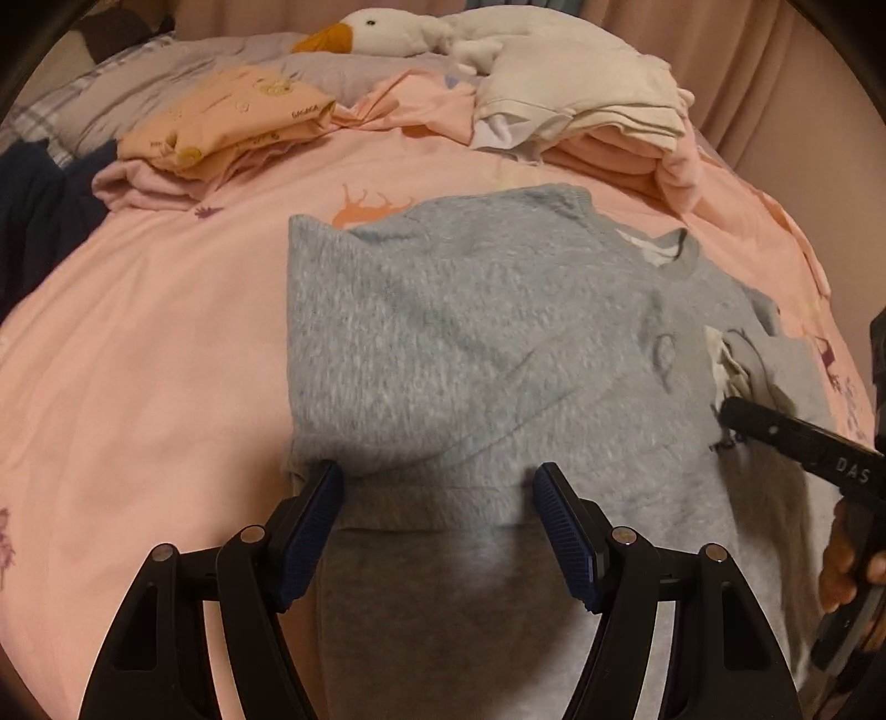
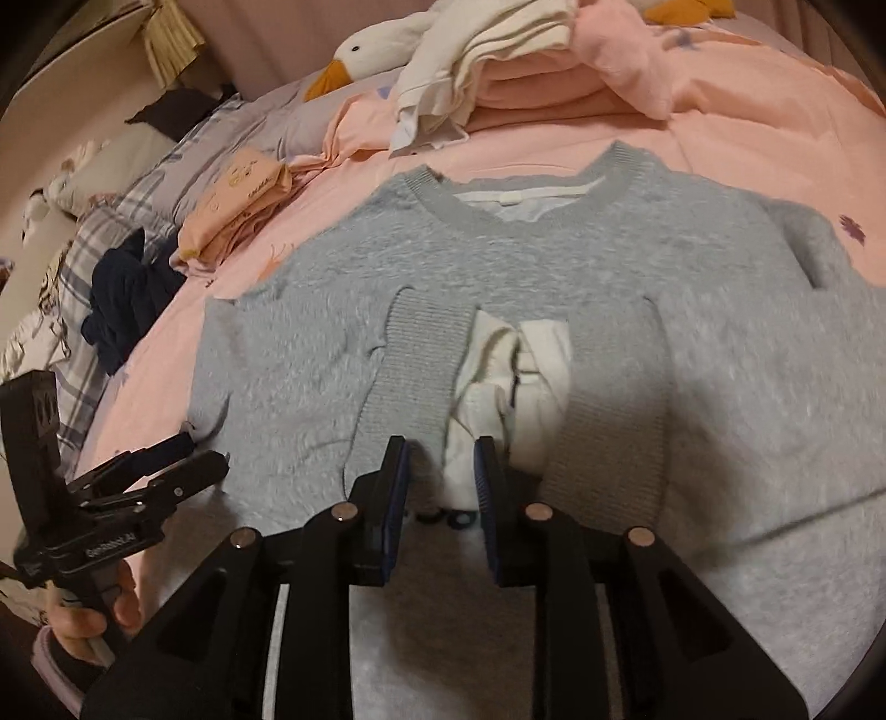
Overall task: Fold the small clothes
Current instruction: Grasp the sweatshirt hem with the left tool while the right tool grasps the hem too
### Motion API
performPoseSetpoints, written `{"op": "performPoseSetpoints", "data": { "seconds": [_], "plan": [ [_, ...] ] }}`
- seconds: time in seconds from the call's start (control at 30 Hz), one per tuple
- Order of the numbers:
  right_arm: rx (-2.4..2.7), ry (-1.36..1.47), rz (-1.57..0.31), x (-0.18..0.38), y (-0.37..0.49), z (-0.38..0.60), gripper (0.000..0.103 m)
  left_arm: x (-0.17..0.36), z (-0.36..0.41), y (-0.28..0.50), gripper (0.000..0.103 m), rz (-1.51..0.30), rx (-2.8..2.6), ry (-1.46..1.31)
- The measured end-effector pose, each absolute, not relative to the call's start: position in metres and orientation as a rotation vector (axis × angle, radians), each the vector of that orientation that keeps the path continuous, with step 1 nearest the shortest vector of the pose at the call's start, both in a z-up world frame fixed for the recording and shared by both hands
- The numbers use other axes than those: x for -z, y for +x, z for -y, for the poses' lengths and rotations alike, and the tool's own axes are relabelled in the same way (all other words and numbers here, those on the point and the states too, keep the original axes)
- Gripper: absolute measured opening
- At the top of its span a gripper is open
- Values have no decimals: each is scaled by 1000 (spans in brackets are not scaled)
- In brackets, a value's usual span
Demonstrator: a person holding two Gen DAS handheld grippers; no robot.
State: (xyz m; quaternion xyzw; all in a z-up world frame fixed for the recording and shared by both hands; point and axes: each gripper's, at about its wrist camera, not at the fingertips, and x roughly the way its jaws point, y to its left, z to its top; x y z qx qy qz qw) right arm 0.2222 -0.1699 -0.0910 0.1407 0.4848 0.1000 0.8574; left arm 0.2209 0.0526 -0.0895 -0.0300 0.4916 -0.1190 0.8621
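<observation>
A small grey sweater (image 1: 470, 343) lies flat on the pink bedsheet (image 1: 155, 360); it also shows in the right wrist view (image 2: 554, 266), neckline away from me. Its sleeve cuffs (image 2: 412, 354) are folded onto the chest, white lining (image 2: 515, 365) showing between them. My left gripper (image 1: 437, 482) is open over the sweater's lower edge, fingers straddling a fold. My right gripper (image 2: 441, 459) has its jaws partly apart around the cuff and white lining. The right gripper also shows in the left wrist view (image 1: 736, 410), the left gripper in the right wrist view (image 2: 199, 454).
Folded orange clothes (image 1: 221, 122) and a pile of folded white and pink clothes (image 1: 581, 105) lie at the back. A goose plush (image 1: 382, 27) lies behind them. A dark navy garment (image 2: 127, 299) lies at the left on a plaid pillow (image 2: 72, 310).
</observation>
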Motion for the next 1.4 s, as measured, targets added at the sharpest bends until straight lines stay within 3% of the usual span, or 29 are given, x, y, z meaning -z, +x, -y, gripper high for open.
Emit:
{"op": "performPoseSetpoints", "data": {
  "seconds": [0.1,0.17,0.33,0.67,1.4],
  "plan": [
    [-219,317,-989,77,200,179,33,77,-63,203,71,-1021,257,-105],
    [-232,354,-953,66,171,197,47,72,-74,186,71,-1016,266,-137],
    [-174,413,-904,54,99,244,54,76,-111,139,79,-1054,276,-256],
    [13,575,-939,83,-4,317,55,101,-119,83,79,-1104,455,-513],
    [-268,854,-1004,115,-49,292,54,116,-100,63,79,-1162,669,-679]
  ]
}}
